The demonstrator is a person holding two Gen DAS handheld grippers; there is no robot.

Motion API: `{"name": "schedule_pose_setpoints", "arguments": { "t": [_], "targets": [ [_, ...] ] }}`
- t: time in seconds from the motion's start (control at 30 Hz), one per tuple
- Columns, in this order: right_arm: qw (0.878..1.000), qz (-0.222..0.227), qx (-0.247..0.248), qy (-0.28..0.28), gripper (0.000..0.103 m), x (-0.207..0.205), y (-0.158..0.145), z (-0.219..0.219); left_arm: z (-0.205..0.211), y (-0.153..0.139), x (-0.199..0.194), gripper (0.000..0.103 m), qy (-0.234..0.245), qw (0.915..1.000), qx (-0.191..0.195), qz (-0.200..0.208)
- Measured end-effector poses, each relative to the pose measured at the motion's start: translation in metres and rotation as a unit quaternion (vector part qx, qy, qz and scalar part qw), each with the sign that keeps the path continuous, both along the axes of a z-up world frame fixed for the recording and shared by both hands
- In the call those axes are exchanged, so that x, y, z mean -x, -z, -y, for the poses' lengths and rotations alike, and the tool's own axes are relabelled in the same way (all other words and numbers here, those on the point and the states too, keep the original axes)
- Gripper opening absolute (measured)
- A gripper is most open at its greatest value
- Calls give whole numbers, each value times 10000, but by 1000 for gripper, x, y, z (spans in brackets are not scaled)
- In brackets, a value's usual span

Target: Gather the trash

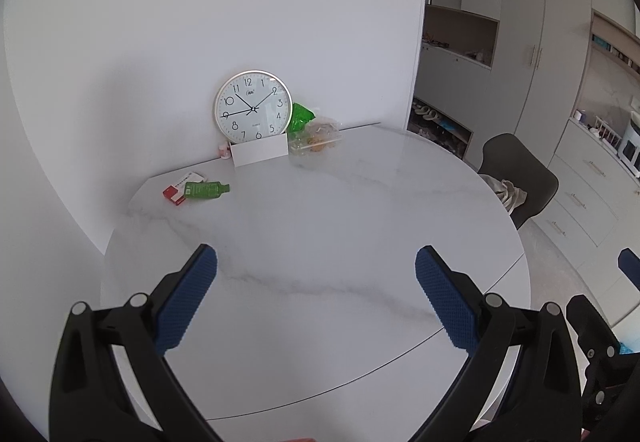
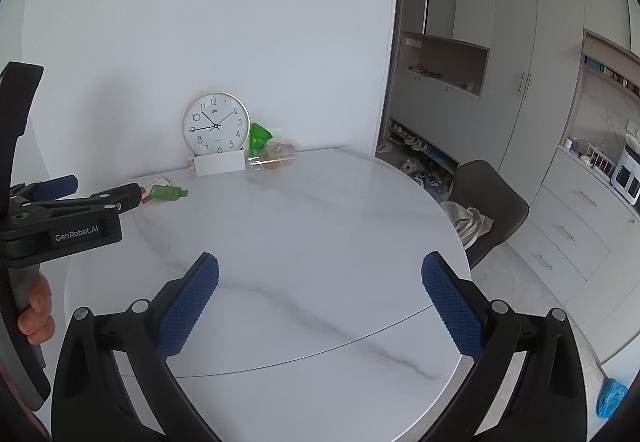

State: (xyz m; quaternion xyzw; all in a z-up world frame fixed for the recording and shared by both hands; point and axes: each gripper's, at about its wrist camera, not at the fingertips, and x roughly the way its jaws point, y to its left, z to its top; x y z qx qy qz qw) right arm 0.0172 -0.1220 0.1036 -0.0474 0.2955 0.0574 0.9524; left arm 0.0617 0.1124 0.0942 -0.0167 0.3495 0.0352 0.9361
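Observation:
A green bottle (image 1: 206, 190) lies on its side on the white marble table (image 1: 320, 226) at the far left, against a red and white packet (image 1: 178, 189). A crumpled green wrapper (image 1: 300, 117) and a clear plastic bag with food scraps (image 1: 318, 138) sit by the wall, right of the clock. My left gripper (image 1: 316, 270) is open and empty over the near table. My right gripper (image 2: 320, 278) is open and empty too. The right wrist view shows the bottle (image 2: 168, 193), the wrapper (image 2: 259, 137), the bag (image 2: 274, 155) and the left gripper (image 2: 104, 188) from the side.
A round wall clock (image 1: 253, 107) leans on the wall behind a white card (image 1: 260, 153). A small pink item (image 1: 224, 151) sits left of the card. A dark chair with a cloth on it (image 1: 520, 178) stands at the table's right edge. Cabinets and a shoe shelf stand beyond.

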Motion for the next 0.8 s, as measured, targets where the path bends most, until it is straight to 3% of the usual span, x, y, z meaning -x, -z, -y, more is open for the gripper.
{"name": "schedule_pose_setpoints", "arguments": {
  "t": [0.8],
  "targets": [
    [9999, -89, 3, 68, 101, -7, 4, -2, 0, 8, -8, 95, 12, 9998, 46, -179]
  ]
}}
